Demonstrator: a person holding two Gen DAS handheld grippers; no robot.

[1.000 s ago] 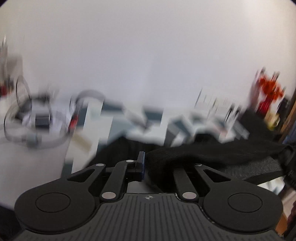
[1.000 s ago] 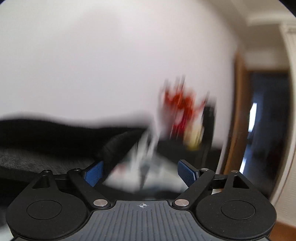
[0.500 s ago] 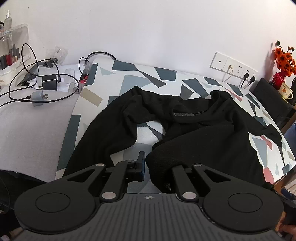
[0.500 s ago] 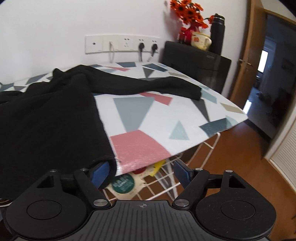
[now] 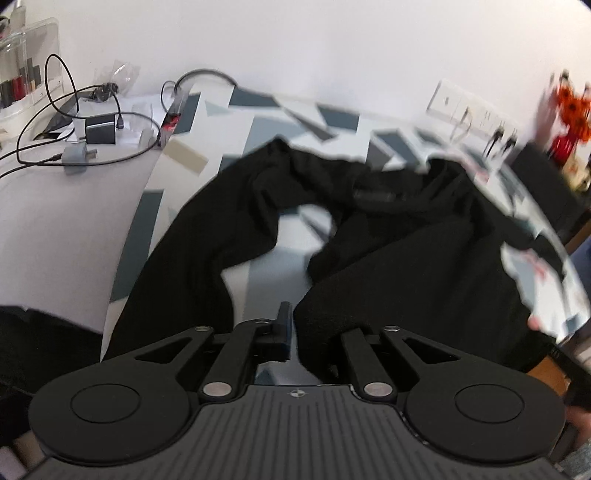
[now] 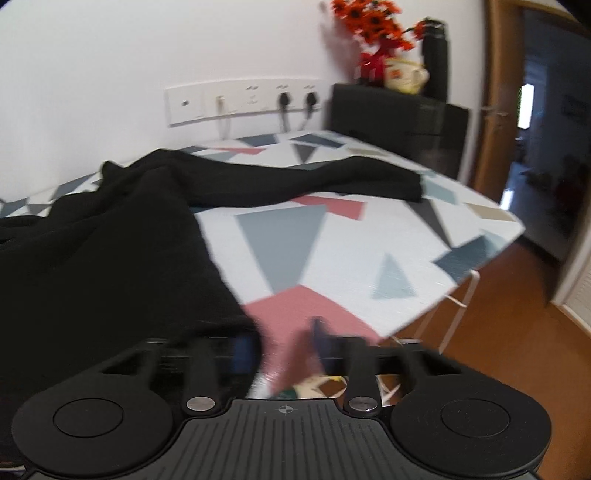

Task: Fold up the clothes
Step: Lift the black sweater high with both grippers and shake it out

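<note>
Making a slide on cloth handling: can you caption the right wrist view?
Right gripper at the hem of a black garment spread on a geometric-print ironing board.

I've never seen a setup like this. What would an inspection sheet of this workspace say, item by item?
Surface: table with triangle-patterned cover.
Job's things: black garment lying crumpled and spread on the cover, one sleeve stretched toward the far corner.
Clutter: charger blocks on the grey desk alongside.
Grippers: left tool shut on the garment's near edge; right tool at the hem corner, blurred.
Cables: black loops on the desk; plugs in the wall sockets.
Surroundings: white wall, orange flowers, open doorway.
</note>
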